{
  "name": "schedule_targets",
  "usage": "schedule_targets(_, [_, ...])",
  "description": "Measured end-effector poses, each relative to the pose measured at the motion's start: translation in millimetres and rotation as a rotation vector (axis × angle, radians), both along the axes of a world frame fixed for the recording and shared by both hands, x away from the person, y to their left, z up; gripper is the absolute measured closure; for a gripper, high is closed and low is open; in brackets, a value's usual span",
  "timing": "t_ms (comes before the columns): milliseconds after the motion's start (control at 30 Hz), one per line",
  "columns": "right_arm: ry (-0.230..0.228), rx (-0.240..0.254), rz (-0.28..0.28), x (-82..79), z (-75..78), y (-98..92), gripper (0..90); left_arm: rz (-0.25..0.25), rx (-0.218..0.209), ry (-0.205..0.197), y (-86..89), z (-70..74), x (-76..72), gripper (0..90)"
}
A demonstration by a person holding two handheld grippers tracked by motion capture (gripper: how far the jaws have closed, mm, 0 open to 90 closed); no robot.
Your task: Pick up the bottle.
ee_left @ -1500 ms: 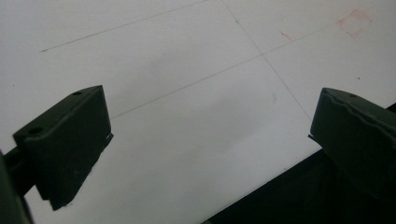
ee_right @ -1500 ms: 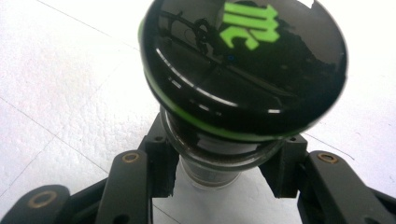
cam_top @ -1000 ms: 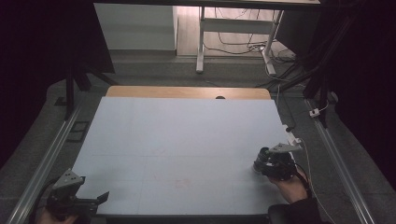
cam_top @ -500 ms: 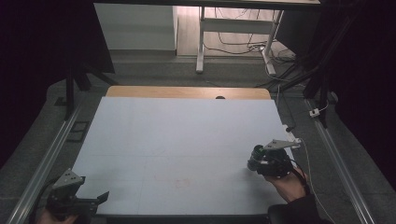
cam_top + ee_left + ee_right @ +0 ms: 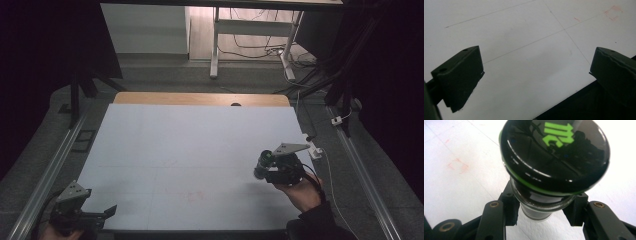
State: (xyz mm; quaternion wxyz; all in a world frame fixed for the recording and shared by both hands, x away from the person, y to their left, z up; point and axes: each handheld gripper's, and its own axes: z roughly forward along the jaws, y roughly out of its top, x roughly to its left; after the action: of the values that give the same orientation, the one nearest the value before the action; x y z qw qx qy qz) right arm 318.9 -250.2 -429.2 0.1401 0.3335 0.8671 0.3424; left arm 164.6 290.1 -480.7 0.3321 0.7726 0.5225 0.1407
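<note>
Two grippers are over a pale blue-white table (image 5: 190, 150), one at each near corner. The right gripper (image 5: 270, 167) is held by the person's right hand (image 5: 300, 192) above the right side of the table, near its right edge, and a grey three-cornered plate (image 5: 287, 148) sits on top of it. Its jaws are clenched on a dark round bottle (image 5: 549, 170), gripping it at the narrow glassy part just below the wide black cap (image 5: 556, 152). The cap has a thin green ring around its rim and a bright green logo (image 5: 557, 133) on its shiny top, which points toward the camera in the right gripper view. In the high view the bottle shows as a dark round thing at the front of the gripper, pointing to the left; I cannot tell if it touches the table. The left gripper (image 5: 82, 212) is at the near left corner of the table, at its near edge, with its jaws spread wide apart and nothing between them. In the left gripper view, thin pencil lines (image 5: 564, 30) cross on the table surface, and a faint red mark (image 5: 612, 13) is farther away.
</note>
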Motion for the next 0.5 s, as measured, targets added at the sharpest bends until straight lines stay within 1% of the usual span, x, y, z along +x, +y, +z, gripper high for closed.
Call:
schedule_targets(133, [-0.002, -0.002, 0.047, 2.4, 5.1, 12.0, 53.1, -0.007, 0.006, -0.002, -0.7, 0.1, -0.3, 0.0])
schedule_targets(333, [0.011, -0.005, 0.101, 7.3, 7.6, 26.6, 53.2, -0.010, 0.008, 0.001, -1.0, 0.1, 0.2, 0.0])
schedule_targets(500, [0.000, -0.008, 0.152, 9.1, 10.4, 42.1, 53.1, -0.009, 0.007, 0.003, -0.9, 0.0, 0.5, 0.0])
